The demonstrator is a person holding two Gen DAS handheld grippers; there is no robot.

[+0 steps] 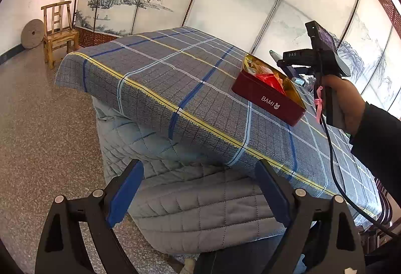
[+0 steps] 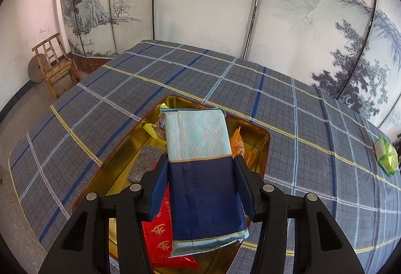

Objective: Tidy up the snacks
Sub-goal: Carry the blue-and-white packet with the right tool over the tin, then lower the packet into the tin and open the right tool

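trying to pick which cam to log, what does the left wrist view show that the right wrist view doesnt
Only the left wrist view: the open, empty left gripper, the person's right hand on the other tool's handle, the tin's red side with BAMI lettering, and the quilted cover hanging below the table edge.

Only the right wrist view: the right gripper shut on a blue-and-teal snack pack above the tin, a red packet inside it, and a green wrapped snack lying far right.

Both: the tin, the plaid tablecloth, the wooden chair.

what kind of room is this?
Probably a traditional-style room, maybe a teahouse or home: ink-landscape screen panels, a wooden chair, and a table under a plaid cloth with a snack tin.
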